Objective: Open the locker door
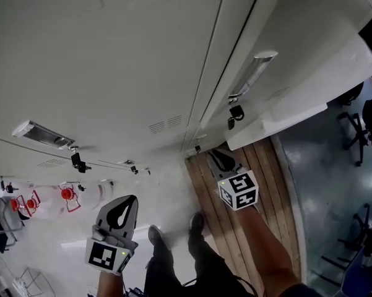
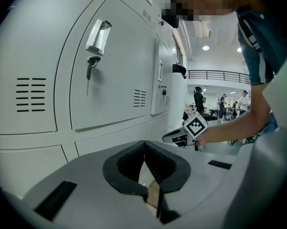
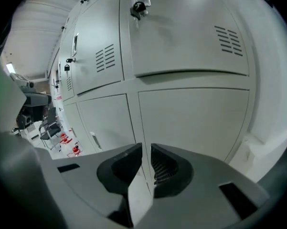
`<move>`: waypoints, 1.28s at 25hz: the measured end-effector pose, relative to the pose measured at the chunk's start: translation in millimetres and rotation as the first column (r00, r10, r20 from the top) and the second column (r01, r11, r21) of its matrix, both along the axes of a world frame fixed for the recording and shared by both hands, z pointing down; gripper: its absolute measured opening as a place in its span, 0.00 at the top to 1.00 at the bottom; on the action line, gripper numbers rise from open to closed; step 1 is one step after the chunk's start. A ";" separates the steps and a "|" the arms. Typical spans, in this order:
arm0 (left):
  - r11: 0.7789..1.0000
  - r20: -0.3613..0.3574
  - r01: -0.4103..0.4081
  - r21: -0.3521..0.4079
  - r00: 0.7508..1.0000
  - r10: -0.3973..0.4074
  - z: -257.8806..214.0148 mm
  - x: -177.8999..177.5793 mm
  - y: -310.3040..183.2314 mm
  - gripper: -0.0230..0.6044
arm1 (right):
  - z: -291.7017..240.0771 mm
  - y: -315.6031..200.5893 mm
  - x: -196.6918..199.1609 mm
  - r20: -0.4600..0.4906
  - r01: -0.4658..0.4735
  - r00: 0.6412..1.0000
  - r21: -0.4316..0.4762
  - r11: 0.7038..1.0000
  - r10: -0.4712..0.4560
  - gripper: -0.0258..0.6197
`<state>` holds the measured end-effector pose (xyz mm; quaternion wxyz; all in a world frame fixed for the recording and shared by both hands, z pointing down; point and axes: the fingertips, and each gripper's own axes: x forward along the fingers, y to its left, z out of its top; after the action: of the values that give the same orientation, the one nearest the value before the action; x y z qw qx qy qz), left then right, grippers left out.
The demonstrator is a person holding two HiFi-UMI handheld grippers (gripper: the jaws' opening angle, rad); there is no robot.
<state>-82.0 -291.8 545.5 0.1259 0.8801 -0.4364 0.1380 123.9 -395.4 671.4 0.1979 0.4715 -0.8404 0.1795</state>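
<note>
Right hand-held gripper, jaws together and empty, points at the locker door close ahead.

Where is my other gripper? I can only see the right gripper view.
Observer: The left gripper is low at your left side, short of the lockers.
Operator: Is it holding something?
Observer: No. Its jaws are together with nothing between them.
Operator: What is it looking at?
Observer: A locker door with a key hanging from its lock.
</note>
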 end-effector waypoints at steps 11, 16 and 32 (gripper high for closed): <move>0.999 0.030 0.017 -0.036 0.999 -0.016 44.9 -11.1 -0.6 0.94 | 78.8 -37.9 -21.8 -0.032 0.069 0.997 -0.046 0.997 -0.071 0.86; 0.998 0.023 0.023 -0.050 0.999 -0.022 55.8 -14.3 -1.8 0.93 | 99.9 -52.9 -29.1 -0.064 0.060 0.996 -0.054 0.997 -0.064 0.75; 0.997 0.014 -0.011 -0.070 1.000 0.012 68.3 -11.7 0.6 0.94 | 110.7 -22.3 -20.0 -0.147 0.030 0.989 -0.017 0.999 -0.032 0.78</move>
<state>-93.7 -291.1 613.8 0.1526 0.8766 -0.4273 0.1603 103.9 -417.7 782.1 0.2655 0.4688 -0.8295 0.1473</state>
